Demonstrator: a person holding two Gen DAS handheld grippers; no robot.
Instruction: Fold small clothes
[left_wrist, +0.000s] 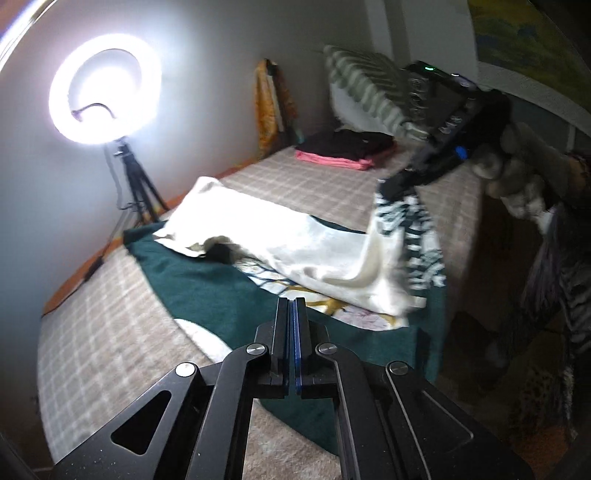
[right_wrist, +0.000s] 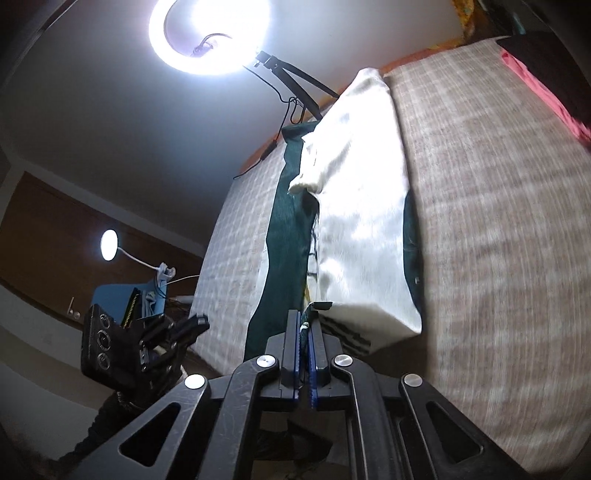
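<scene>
A cream-white cloth garment with a dark green-and-white patterned edge (left_wrist: 295, 240) lies lengthwise on a dark green blanket (left_wrist: 207, 288) on the checked beige bed (left_wrist: 110, 325). The right gripper (right_wrist: 304, 332) pinches and lifts its patterned corner, fingers closed on it. The left gripper (left_wrist: 293, 314) hovers, fingers closed, empty. Motion blur smears the pattern; no writing is legible.

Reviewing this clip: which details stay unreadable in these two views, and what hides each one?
- Garment print: the white cloth lies folded over itself, and motion blur smears its lifted patterned edge in the left wrist view.
- Right tongs grip: how much cloth they hold is hidden between their fingers in the right wrist view.
- Folded stack: piece count too distant; cut by the frame edge in the right wrist view.
- Ring light glare washes out the cloth's far end.
</scene>
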